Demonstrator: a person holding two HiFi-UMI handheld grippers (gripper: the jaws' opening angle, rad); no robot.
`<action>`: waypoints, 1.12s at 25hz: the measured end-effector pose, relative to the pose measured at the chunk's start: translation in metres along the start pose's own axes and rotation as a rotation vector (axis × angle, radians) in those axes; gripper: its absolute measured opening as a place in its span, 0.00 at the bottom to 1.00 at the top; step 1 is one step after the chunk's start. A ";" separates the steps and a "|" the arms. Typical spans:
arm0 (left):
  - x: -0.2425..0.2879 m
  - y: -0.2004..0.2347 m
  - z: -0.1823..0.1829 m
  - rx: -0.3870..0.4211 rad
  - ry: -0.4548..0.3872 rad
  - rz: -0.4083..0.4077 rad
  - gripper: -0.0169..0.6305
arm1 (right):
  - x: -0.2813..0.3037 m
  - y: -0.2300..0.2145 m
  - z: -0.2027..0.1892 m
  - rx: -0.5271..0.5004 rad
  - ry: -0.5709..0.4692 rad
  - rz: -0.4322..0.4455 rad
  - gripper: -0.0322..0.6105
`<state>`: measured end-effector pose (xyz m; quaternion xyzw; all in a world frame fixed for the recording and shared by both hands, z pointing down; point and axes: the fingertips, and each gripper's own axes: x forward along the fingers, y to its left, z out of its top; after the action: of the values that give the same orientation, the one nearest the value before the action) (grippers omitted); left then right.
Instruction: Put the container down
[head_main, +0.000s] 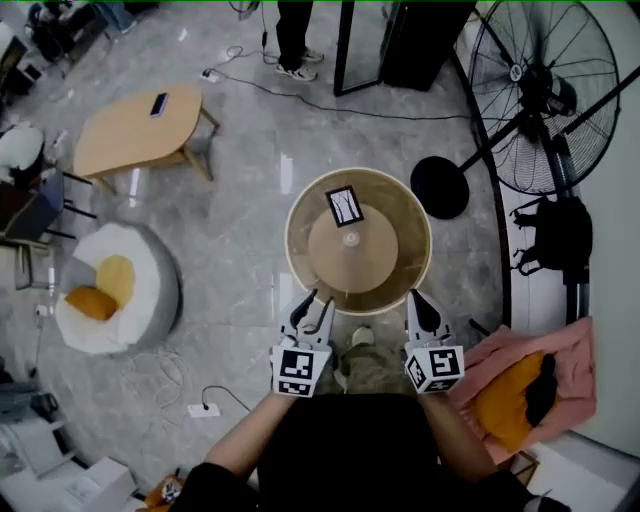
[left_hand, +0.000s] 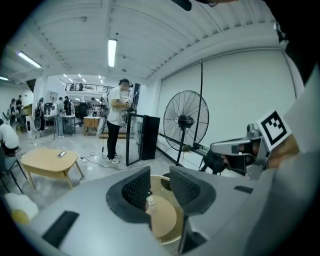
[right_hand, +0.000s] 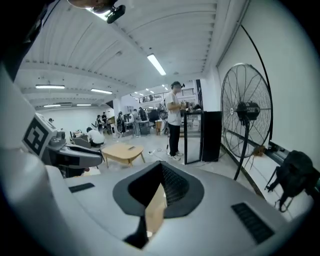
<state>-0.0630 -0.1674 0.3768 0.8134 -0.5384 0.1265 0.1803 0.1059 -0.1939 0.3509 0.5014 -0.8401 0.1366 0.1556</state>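
Note:
A round tan container (head_main: 398, 205) with a pale rim hangs in front of me, a black-and-white card (head_main: 345, 206) and a small white knob (head_main: 350, 240) inside it. My left gripper (head_main: 312, 298) is at its near-left rim. In the left gripper view its jaws (left_hand: 160, 187) stand apart, with the container's inside (left_hand: 162, 220) showing through the gap and the rim close to the right jaw. My right gripper (head_main: 416, 298) is at the near-right rim, shut on the thin tan wall (right_hand: 156, 212). Whether the container rests on the floor I cannot tell.
A large standing fan (head_main: 540, 90) with a black round base (head_main: 440, 187) stands to the right, a black bag (head_main: 555, 235) beside it. A wooden table (head_main: 140, 130) and a white beanbag (head_main: 115, 290) are on the left. A person's legs (head_main: 293, 40) stand far ahead.

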 end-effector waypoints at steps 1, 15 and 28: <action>-0.013 -0.001 0.016 0.006 -0.017 0.015 0.21 | -0.012 0.004 0.020 -0.007 -0.025 0.002 0.08; -0.104 0.018 0.177 0.043 -0.315 0.101 0.07 | -0.056 0.014 0.152 -0.113 -0.173 -0.005 0.08; -0.128 0.064 0.190 -0.012 -0.342 0.251 0.07 | -0.060 0.010 0.190 -0.126 -0.237 -0.025 0.08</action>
<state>-0.1694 -0.1649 0.1644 0.7486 -0.6588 0.0047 0.0739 0.0999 -0.2145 0.1529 0.5135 -0.8533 0.0212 0.0880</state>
